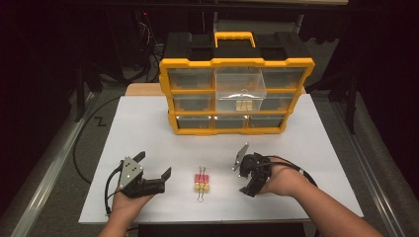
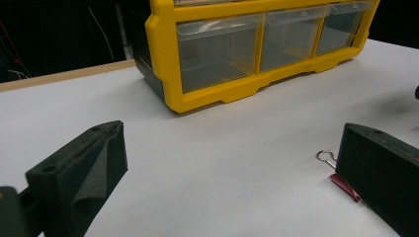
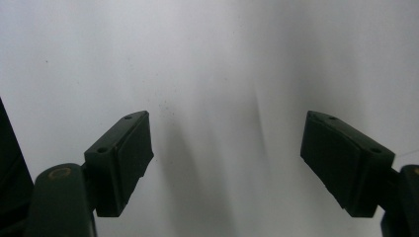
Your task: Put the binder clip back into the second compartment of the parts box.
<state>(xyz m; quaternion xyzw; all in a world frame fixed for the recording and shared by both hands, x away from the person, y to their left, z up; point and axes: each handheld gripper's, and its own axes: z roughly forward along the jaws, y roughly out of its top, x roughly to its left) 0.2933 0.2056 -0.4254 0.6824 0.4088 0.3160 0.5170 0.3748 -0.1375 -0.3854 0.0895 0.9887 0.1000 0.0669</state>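
While both grippers are spread and empty, binder clips (image 1: 201, 183) lie on the table (image 1: 316, 148) between left gripper (image 1: 154, 170) and right gripper (image 1: 245, 186); the stack may scatter if nudged. Organizer (image 1: 236, 91) drawer (image 1: 240, 89) juts open beyond.

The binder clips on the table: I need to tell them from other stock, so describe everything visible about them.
The binder clips lie as a small cluster on the white table, between the two hand-held grippers and in front of the yellow organizer. The rear ones look red, the front ones yellowish. Thin silvery wire handles stick out at both ends, flat on the surface. Nothing grips them. In the left gripper view a red clip and its wire loop peek out beside one jaw.
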